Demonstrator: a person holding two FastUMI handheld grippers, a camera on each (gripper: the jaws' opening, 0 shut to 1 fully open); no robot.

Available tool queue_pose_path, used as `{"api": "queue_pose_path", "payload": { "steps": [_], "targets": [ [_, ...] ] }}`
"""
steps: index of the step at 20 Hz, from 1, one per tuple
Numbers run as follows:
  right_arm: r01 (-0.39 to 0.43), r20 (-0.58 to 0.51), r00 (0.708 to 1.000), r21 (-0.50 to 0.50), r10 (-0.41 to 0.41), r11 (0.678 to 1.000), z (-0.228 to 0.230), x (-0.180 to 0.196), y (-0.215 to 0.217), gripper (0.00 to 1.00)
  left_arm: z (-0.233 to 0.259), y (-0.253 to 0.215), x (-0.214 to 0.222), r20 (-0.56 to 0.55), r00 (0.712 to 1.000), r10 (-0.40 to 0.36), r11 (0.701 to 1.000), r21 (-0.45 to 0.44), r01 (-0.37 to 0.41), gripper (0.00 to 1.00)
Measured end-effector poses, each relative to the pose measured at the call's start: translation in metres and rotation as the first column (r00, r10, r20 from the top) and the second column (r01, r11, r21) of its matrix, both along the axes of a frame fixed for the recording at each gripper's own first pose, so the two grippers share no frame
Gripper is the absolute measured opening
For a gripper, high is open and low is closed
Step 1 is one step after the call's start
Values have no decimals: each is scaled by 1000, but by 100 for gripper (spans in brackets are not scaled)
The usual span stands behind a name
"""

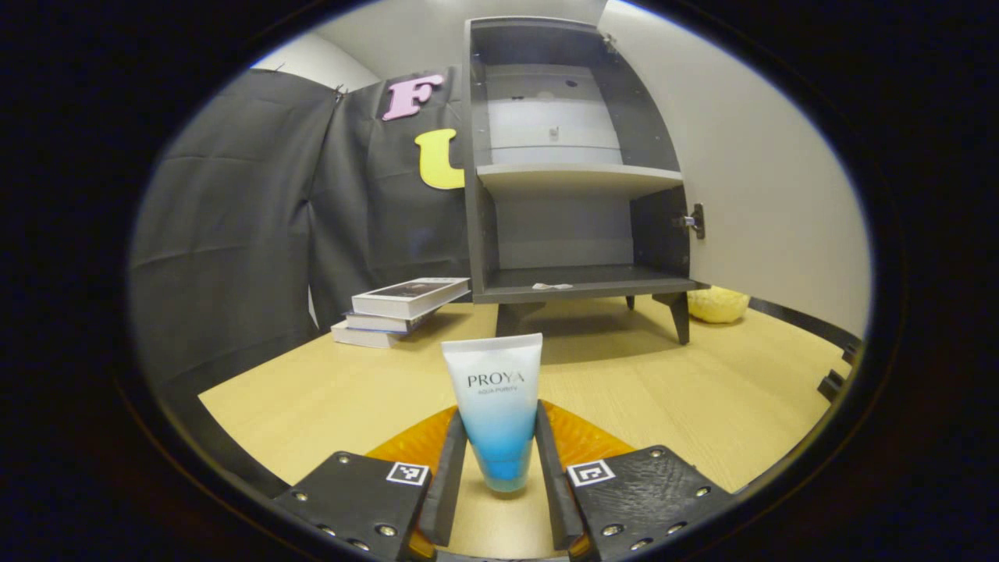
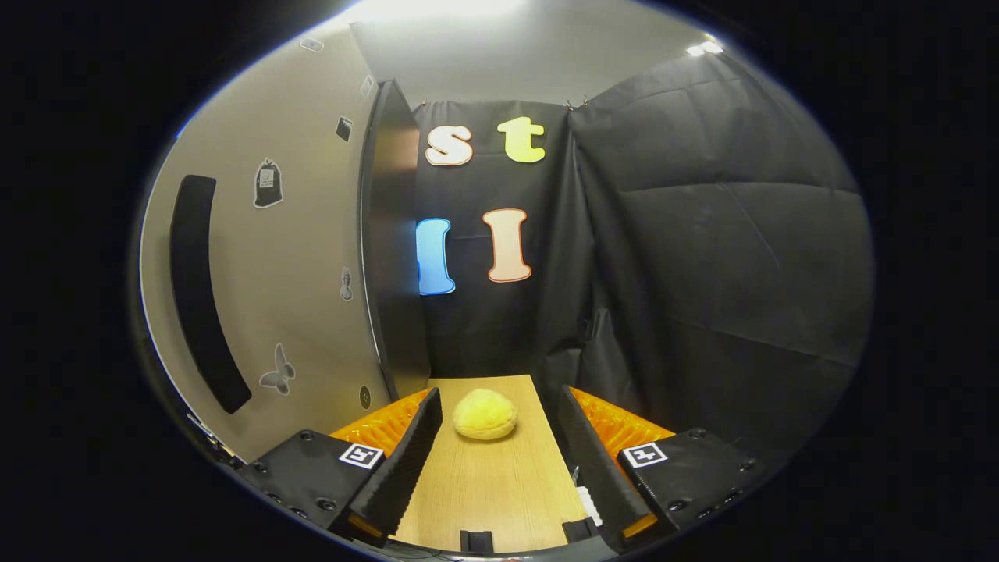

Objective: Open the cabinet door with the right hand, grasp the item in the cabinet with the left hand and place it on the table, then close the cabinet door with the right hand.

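A cosmetic tube (image 1: pixel 497 406) is set upright on the table (image 1: pixel 702 390) near its front edge, lightly bracketed by the left gripper (image 1: pixel 499 468). The right gripper (image 2: pixel 495 460) is held wide apart and empty beside the open cabinet door (image 2: pixel 312 257). Release, then door closing, is judged next.

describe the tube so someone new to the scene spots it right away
Start at the dark cabinet standing open on the wooden table. In front of it, the tube stands cap-down between the left hand-held gripper fingers. It alone fades from white to blue, unlike the books or yellow lump.
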State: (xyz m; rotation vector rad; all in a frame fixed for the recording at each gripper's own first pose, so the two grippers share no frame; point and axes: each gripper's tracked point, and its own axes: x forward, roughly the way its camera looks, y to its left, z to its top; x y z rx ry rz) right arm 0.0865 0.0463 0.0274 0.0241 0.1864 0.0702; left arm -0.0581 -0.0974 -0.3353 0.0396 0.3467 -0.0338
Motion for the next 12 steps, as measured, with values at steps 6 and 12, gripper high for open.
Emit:
{"api": "queue_pose_path", "payload": {
  "steps": [6, 12],
  "targets": [
    [-25, -12, 1000, -2, 25, 1000, -4, 0, 10, 92, -19, 1, -7, -31, 999, 6, 1000, -2, -6, 50],
    [-27, -10, 1000, 8, 27, 1000, -4, -1, 11, 92, -19, -4, -17, -33, 999, 12, 1000, -11, -12, 51]
  ]
}}
